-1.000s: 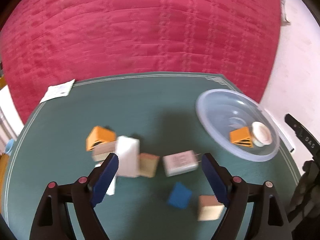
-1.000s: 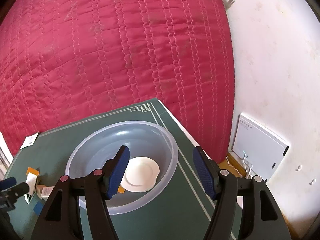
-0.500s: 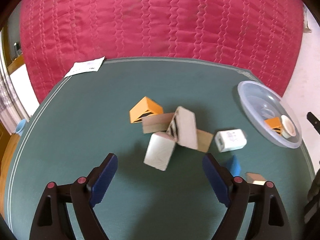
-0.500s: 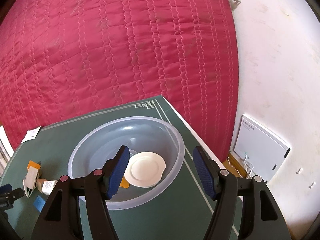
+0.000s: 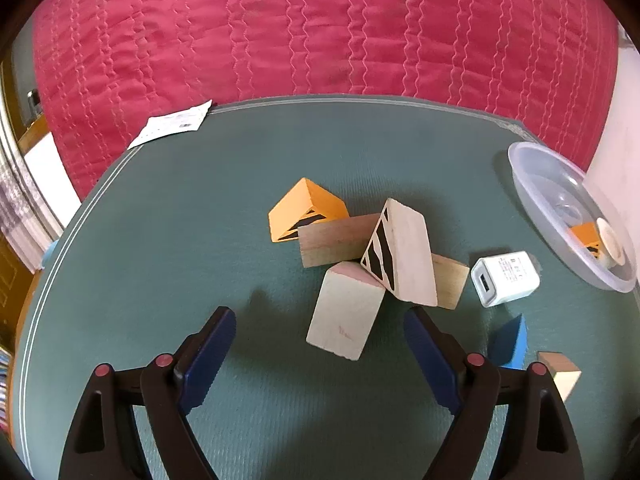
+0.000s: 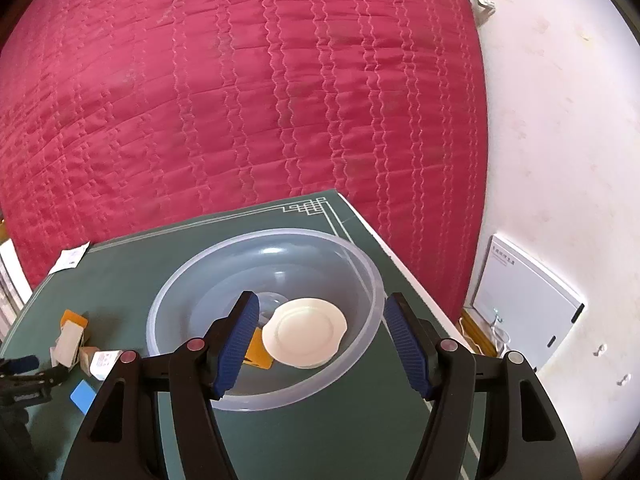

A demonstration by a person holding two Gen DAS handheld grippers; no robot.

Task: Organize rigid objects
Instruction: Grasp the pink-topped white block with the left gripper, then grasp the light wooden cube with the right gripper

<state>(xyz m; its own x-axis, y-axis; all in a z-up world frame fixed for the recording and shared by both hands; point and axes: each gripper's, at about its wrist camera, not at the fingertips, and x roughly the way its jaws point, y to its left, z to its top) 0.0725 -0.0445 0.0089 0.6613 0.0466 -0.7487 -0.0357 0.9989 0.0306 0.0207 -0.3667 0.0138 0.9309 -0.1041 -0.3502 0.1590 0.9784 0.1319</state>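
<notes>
Left gripper (image 5: 320, 344) backed off; pale block (image 5: 344, 312) lengthwise toward it.

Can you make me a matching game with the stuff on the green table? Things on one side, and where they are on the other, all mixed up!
Things:
1. White lid
2. Paper slip
3. Striped block
4. Charger

Places:
A. On the far table edge
B. Leaning on the other blocks in the pile
C. Inside the clear bowl
D. Flat on the mat between the pile and the bowl

Pairs: 1-C, 2-A, 3-B, 4-D
</notes>
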